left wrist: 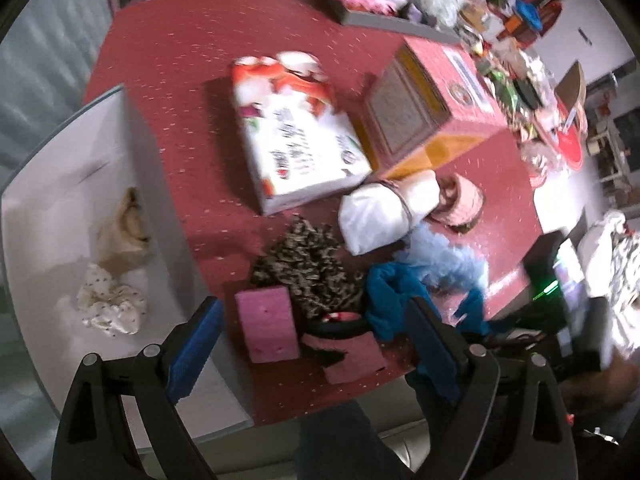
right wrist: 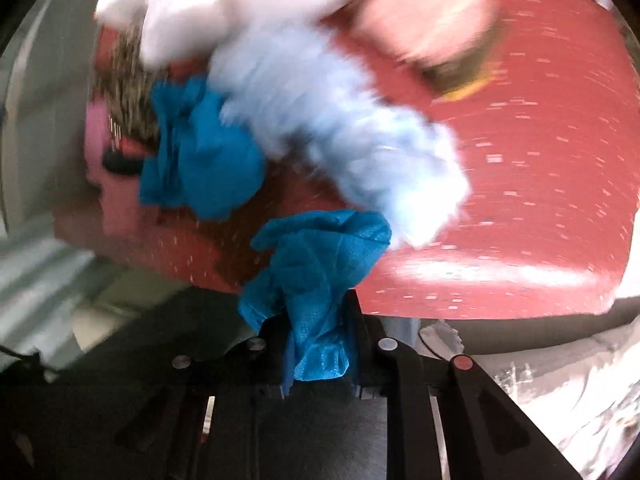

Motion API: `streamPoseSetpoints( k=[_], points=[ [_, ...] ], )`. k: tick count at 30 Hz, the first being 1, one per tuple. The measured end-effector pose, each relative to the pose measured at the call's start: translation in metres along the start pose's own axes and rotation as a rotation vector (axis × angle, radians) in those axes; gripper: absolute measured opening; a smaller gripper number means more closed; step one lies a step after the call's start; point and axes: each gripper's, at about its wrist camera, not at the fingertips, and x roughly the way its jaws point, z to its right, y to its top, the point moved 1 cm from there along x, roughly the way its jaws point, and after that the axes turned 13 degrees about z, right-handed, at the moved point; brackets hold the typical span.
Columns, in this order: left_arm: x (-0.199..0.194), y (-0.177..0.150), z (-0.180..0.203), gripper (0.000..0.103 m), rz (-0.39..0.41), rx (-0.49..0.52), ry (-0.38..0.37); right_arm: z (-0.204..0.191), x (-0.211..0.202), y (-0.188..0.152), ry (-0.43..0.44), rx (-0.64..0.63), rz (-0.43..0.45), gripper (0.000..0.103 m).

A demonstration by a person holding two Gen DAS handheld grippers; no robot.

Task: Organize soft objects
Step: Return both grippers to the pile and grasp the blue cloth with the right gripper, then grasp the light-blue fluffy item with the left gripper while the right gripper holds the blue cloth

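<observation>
My right gripper (right wrist: 314, 312) is shut on a crumpled teal-blue cloth (right wrist: 316, 264) near the front edge of the red table (right wrist: 540, 160). Another bunch of teal fabric (right wrist: 204, 164) lies further in; I cannot tell if the two are joined. A pale blue fluffy piece (right wrist: 340, 128) lies beside them. My left gripper (left wrist: 312, 308) hangs open above a pink sponge (left wrist: 267, 324), a second pink sponge (left wrist: 352, 356), a leopard-print soft item (left wrist: 308, 268) and the teal cloth (left wrist: 390, 296). Nothing is between its blue pads (left wrist: 196, 344).
A white tray (left wrist: 60, 184) at the left holds a beige soft item (left wrist: 124, 232) and a white dotted scrunchie (left wrist: 110, 304). A tissue pack (left wrist: 296, 128), a pink box (left wrist: 432, 104) and a white pouch (left wrist: 372, 216) stand mid-table. A grey tray (left wrist: 384, 20) with fluffy items sits at the back.
</observation>
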Motion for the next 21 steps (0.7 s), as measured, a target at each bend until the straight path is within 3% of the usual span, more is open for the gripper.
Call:
streamPoseSetpoints(
  k=[10, 16, 18, 19, 20, 21],
  points=[
    [0.056, 0.002, 0.086, 0.093, -0.066, 0.107, 0.007, 0.091, -0.059, 0.020, -0.042, 0.222, 0.175, 0.022],
    [0.070, 0.001, 0.136, 0.093, -0.037, 0.193, 0.060, 0.159, -0.072, 0.032, -0.103, 0.369, 0.232, 0.022],
    [0.074, 0.002, 0.153, 0.093, -0.013, 0.228, 0.078, 0.175, -0.069, 0.032, -0.071, 0.426, 0.251, 0.024],
    [0.076, 0.002, 0.164, 0.093, 0.006, 0.261, 0.090, 0.185, -0.066, 0.034, -0.023, 0.462, 0.240, 0.037],
    [0.079, 0.003, 0.171, 0.093, 0.022, 0.294, 0.105, 0.191, -0.062, 0.031, -0.001, 0.476, 0.234, 0.069],
    [0.083, 0.001, 0.179, 0.093, 0.034, 0.331, 0.121, 0.195, -0.061, 0.031, 0.025, 0.483, 0.237, 0.084]
  ],
)
